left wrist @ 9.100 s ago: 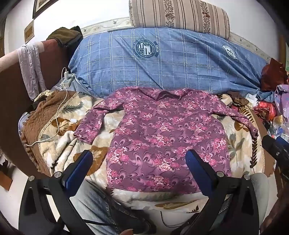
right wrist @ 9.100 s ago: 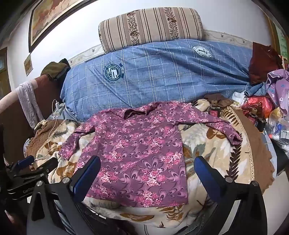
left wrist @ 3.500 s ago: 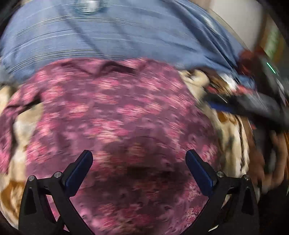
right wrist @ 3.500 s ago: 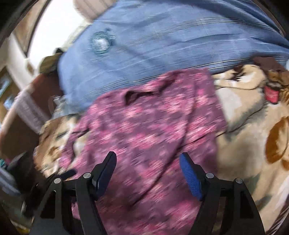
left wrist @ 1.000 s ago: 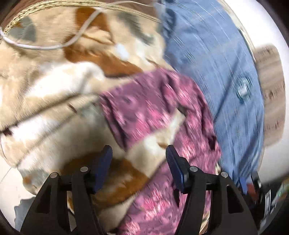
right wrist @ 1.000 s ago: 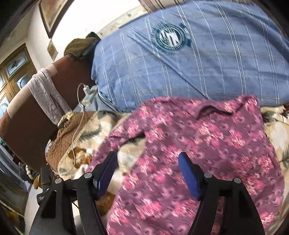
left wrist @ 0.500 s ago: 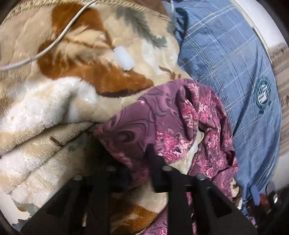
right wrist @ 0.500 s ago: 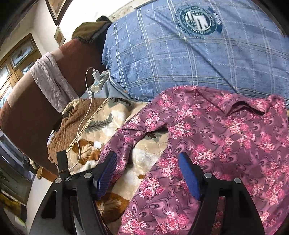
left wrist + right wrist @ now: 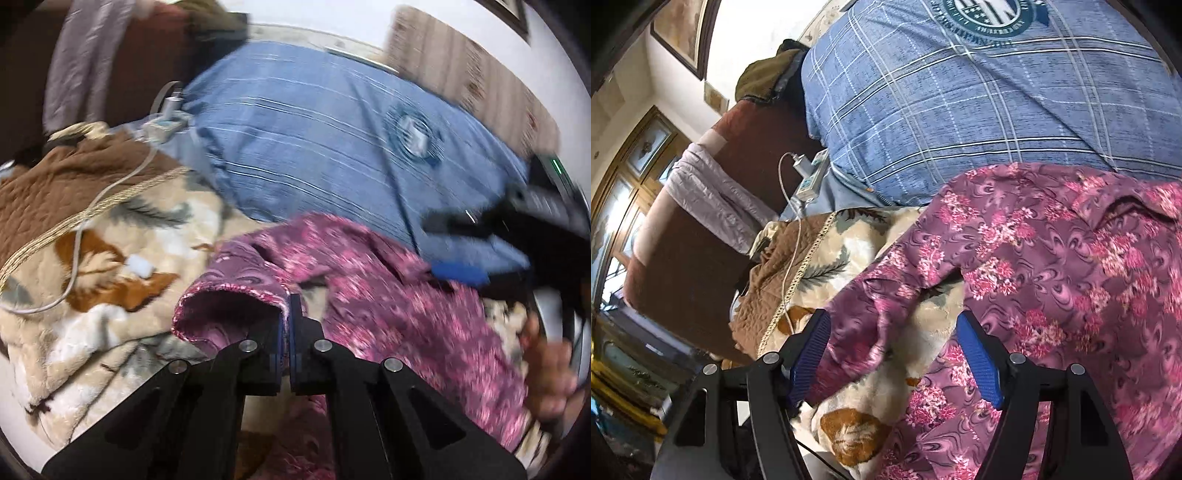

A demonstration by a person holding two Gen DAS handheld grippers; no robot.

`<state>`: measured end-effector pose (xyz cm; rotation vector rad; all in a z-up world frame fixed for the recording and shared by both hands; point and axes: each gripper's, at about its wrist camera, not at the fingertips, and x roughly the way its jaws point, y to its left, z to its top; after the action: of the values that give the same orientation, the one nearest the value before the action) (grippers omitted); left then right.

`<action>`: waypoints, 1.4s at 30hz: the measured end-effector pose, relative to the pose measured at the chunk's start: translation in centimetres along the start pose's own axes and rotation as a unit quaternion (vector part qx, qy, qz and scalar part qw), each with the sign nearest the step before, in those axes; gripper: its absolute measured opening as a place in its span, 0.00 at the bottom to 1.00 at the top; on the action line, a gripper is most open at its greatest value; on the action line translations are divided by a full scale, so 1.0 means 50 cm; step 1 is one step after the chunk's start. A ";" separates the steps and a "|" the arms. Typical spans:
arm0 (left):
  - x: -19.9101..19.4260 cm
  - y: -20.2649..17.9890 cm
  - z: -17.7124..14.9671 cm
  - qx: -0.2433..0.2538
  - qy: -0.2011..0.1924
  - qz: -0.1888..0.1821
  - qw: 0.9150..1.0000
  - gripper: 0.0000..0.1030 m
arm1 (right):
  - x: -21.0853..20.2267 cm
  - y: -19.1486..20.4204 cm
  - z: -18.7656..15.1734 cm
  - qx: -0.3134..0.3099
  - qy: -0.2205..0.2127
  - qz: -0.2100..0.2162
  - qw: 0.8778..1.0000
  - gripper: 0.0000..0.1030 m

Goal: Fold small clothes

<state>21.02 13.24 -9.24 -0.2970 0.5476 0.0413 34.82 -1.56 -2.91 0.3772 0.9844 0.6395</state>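
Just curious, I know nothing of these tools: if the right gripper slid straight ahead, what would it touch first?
Most likely the purple floral shirt: its sleeve lies between the open right gripper fingers, though depth is unclear.

A purple top [image 9: 1052,280] with pink flower print lies spread flat on the blanket [image 9: 834,266], collar toward the blue pillow [image 9: 960,103]. Its sleeve [image 9: 236,295] is lifted off the blanket, cuff gaping open.

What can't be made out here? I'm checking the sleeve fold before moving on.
- Right sleeve and hem of the purple top: cut off by the frame edge in both views.
- Sleeve cuff: its pinched edge is hidden between the left tool tips.
- Right tool: blurred in the left view.
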 end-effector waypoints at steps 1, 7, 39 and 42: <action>-0.001 -0.003 -0.003 0.005 0.003 -0.006 1.000 0.01 | 0.002 0.000 0.007 -0.006 0.007 -0.003 1.000 0.71; -0.006 -0.026 -0.006 0.032 -0.001 -0.007 0.999 0.00 | 0.077 -0.008 0.048 0.010 0.103 0.053 0.993 0.71; -0.111 -0.158 0.024 0.101 -0.038 -0.127 0.986 0.00 | 0.051 0.017 0.058 -0.015 0.095 0.074 0.993 0.02; -0.097 -0.211 -0.001 0.139 -0.017 -0.138 0.980 0.00 | 0.001 -0.057 0.017 0.013 0.076 0.069 0.995 0.02</action>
<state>18.09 3.33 -3.93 -0.0962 0.4673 -0.2964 36.48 -3.71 -4.14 0.4269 1.1193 0.7905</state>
